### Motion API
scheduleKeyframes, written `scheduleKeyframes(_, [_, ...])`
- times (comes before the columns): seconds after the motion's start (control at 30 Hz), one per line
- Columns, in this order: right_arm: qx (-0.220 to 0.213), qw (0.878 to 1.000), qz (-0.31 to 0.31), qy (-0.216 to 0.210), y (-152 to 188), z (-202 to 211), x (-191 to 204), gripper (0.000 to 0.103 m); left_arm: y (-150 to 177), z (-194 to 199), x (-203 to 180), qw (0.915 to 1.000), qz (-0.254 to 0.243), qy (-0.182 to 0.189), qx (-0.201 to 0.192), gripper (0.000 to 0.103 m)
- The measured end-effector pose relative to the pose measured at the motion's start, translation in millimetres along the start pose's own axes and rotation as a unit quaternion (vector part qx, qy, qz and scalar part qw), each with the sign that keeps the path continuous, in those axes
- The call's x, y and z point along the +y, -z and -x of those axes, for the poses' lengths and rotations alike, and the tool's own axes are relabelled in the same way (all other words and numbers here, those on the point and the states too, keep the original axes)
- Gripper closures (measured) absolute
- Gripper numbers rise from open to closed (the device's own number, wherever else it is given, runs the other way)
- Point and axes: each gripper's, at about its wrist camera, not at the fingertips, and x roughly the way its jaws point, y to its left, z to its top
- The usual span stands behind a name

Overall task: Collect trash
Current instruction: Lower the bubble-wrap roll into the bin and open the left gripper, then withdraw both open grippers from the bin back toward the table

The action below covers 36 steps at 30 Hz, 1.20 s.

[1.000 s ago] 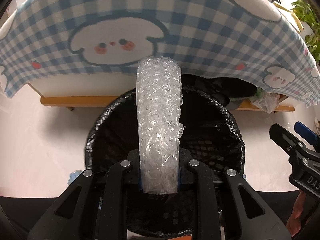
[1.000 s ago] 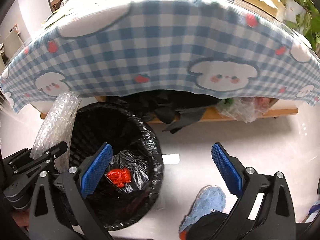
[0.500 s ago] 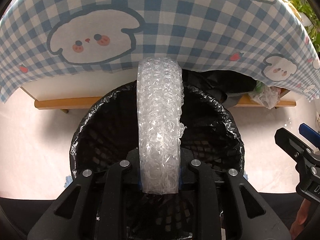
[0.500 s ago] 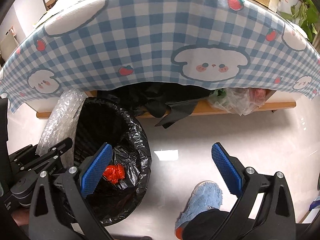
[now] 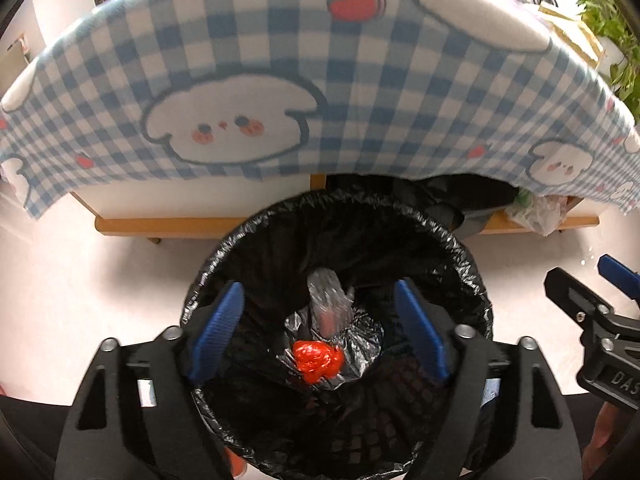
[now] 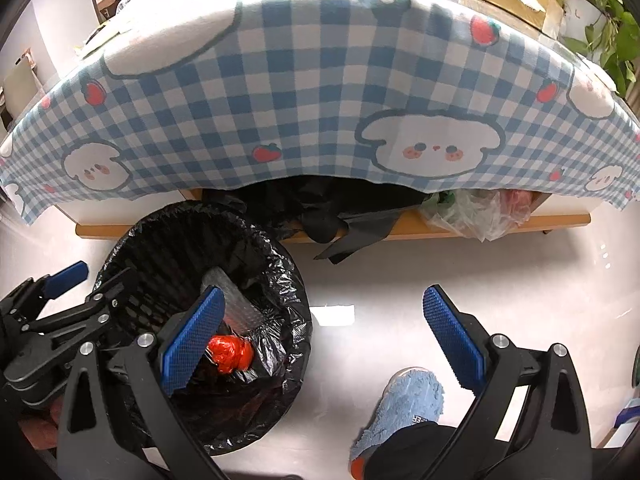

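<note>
A black-lined trash bin (image 5: pixel 452 236) stands on the pale floor in front of the table. Inside it lies a roll of clear bubble wrap (image 5: pixel 328 304) beside a crumpled red wrapper (image 5: pixel 318 362). My left gripper (image 5: pixel 318 312) hovers over the bin mouth; its jaws are opening, and nothing is between the blue pads (image 5: pixel 218 332). From the right wrist, the bin (image 6: pixel 280 248), bubble wrap (image 6: pixel 230 300) and red wrapper (image 6: pixel 230 354) sit at lower left, with the left gripper (image 6: pixel 98 274) over the bin's left rim. My right gripper (image 6: pixel 320 304) is open and holds nothing, just right of the bin.
A blue checked tablecloth (image 6: pixel 300 100) hangs over the table behind the bin. Black bags (image 6: pixel 328 216) and a clear plastic bag (image 6: pixel 476 216) lie on the wooden shelf beneath. A white paper scrap (image 6: pixel 332 315) lies on the floor. A person's blue slipper (image 6: pixel 404 404) is near the right gripper.
The left gripper went from shut on the bubble wrap to open. The bubble wrap dropped out of the jaws into the bin, next to the red wrapper.
</note>
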Motion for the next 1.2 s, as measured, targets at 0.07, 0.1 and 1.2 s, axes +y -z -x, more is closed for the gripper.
scheduleKeyframes(0.07, [-0.006, 1.0, 0.003, -0.001, -2, 5, 3, 0.007, -2, 10, 4, 0.9999, 0.003, 0.0, -0.011, 0.016])
scheduleKeyframes(0.1, [-0.01, 1.0, 0.004, -0.001, -3, 9, 4, 0.007, -3, 14, 5, 0.9999, 0.003, 0.0, -0.015, 0.014])
scheduleKeyframes(1.2, [-0.124, 0.992, 0.024, -0.011, -56, 126, 35, 0.007, -57, 141, 58, 0.9941, 0.037, 0.003, -0.102, 0.006])
